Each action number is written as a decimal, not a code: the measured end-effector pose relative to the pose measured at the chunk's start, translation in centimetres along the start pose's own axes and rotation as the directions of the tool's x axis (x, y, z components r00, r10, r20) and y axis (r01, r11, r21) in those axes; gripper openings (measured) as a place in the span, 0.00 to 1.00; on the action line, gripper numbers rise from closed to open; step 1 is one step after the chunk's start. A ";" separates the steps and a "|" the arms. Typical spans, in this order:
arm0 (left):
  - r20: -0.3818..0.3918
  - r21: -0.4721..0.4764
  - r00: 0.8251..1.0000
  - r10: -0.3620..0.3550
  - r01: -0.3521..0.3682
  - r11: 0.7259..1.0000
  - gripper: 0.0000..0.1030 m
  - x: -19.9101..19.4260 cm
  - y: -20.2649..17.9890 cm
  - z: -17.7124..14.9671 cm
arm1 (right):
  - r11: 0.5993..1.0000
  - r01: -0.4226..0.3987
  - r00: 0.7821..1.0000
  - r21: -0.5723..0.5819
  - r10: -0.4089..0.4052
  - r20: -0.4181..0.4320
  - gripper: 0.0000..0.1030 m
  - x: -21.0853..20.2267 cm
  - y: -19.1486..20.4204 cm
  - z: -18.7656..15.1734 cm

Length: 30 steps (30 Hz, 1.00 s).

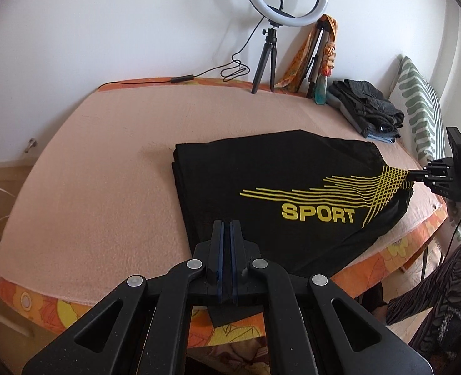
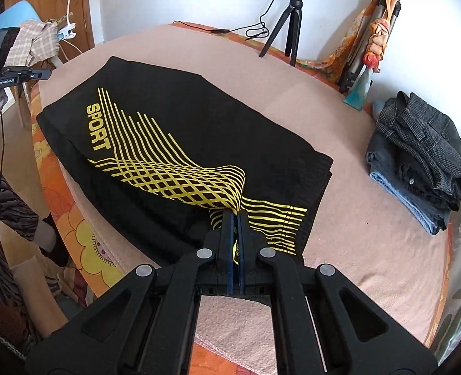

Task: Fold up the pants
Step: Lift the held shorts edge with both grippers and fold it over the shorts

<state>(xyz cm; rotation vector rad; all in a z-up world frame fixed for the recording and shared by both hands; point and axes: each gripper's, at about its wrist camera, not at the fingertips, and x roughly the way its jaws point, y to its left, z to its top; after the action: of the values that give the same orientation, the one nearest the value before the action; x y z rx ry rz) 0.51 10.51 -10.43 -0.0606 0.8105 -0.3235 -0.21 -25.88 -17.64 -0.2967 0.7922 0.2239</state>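
Observation:
Black pants (image 1: 277,168) with yellow stripes and the word SPORT lie folded on a peach blanket (image 1: 105,172) that covers a bed. My left gripper (image 1: 227,222) is shut at the pants' near edge, with black cloth hanging under its pads. At the right edge of the left wrist view, my right gripper (image 1: 413,175) pinches the yellow-lattice corner. In the right wrist view my right gripper (image 2: 235,214) is shut on that striped fold of the pants (image 2: 167,100) and holds it slightly off the layer below. My left gripper (image 2: 47,73) shows at the far left there.
A stack of folded dark and denim clothes (image 2: 418,143) sits at the back right of the bed. A ring light on a small tripod (image 1: 266,59), a folded tripod and a spray bottle (image 1: 321,90) stand by the wall. A striped pillow (image 1: 421,103) lies further right.

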 end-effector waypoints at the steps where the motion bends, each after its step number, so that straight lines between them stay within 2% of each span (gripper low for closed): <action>1: -0.019 -0.005 1.000 -0.017 0.017 1.000 0.02 0.1 0.0 -0.2 | 1.000 0.007 1.000 -0.013 -0.007 -0.006 0.03 0.2 0.2 -0.1; 3: -0.044 0.001 0.998 -0.041 0.042 0.999 0.04 0.3 -0.2 -0.4 | 1.000 0.011 1.000 -0.028 -0.011 -0.020 0.03 0.7 0.5 -0.3; 6: -0.096 0.121 0.993 -0.061 0.073 0.990 0.11 0.6 -2.0 -1.2 | 1.000 0.004 1.000 -0.020 -0.005 -0.025 0.03 0.9 0.5 -0.3; 11: -0.190 0.310 0.982 -0.006 0.066 0.948 0.11 1.4 -4.2 -2.7 | 1.000 -0.004 0.999 0.005 0.004 -0.034 0.03 1.1 0.3 -0.3; 12: -0.201 0.341 0.979 0.018 0.053 0.939 0.14 1.6 -4.4 -2.9 | 1.000 -0.006 0.999 0.009 0.006 -0.037 0.03 1.2 0.3 -0.3; 13: -0.207 0.363 0.977 0.046 0.033 0.931 0.19 1.8 -4.4 -3.1 | 1.000 -0.007 0.999 0.012 0.008 -0.038 0.03 1.2 0.3 -0.4; 14: -0.209 0.382 0.975 0.075 0.011 0.924 0.31 2.0 -4.3 -3.2 | 1.000 -0.009 0.999 0.015 0.009 -0.040 0.03 1.3 0.3 -0.4; 15: -0.213 0.397 0.973 0.088 0.004 0.918 0.36 2.1 -4.2 -3.4 | 1.000 -0.013 0.999 0.020 0.013 -0.041 0.03 1.3 0.2 -0.4; 20: -0.202 0.504 0.966 0.159 -0.036 0.863 0.36 2.6 -4.9 -4.0 | 0.999 -0.014 0.999 0.037 0.016 -0.050 0.03 1.6 0.1 -0.2; 23: -0.191 0.547 0.966 0.174 -0.042 0.836 0.36 3.0 -5.0 -4.0 | 0.999 -0.015 0.999 0.044 0.017 -0.051 0.03 1.8 -0.1 0.0; 25: -0.180 0.599 0.966 0.185 -0.042 0.799 0.36 3.5 -5.5 -4.3 | 0.999 -0.016 0.998 0.041 0.019 -0.053 0.03 1.8 -0.1 0.2; 26: -0.179 0.618 0.967 0.183 -0.034 0.785 0.34 3.7 -5.6 -4.3 | 0.999 -0.016 0.998 0.040 0.018 -0.055 0.03 1.9 -0.1 0.2; 27: -0.174 0.626 0.972 0.158 -0.014 0.780 0.18 3.6 -5.7 -4.3 | 0.999 -0.013 0.998 0.037 0.015 -0.058 0.03 1.9 -0.1 0.3; 28: -0.193 0.615 0.973 0.129 0.018 0.789 0.06 3.8 -5.6 -4.1 | 0.999 -0.010 0.998 0.034 0.012 -0.060 0.03 2.0 -0.1 0.3; 29: -0.213 0.601 0.971 0.107 0.043 0.798 0.01 4.0 -5.4 -3.9 | 0.999 -0.008 0.998 0.033 0.010 -0.062 0.03 2.0 -0.1 0.3; 30: -0.204 0.602 0.973 0.105 0.040 0.798 0.01 4.0 -5.4 -3.8 | 0.999 -0.005 0.998 0.032 0.007 -0.064 0.03 2.1 -0.2 0.4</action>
<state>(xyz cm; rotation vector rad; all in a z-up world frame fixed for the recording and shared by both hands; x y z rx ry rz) -1.04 4.39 -14.94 0.6066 0.9018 -0.5530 1.48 -25.72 -18.87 -0.2728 0.8595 0.2081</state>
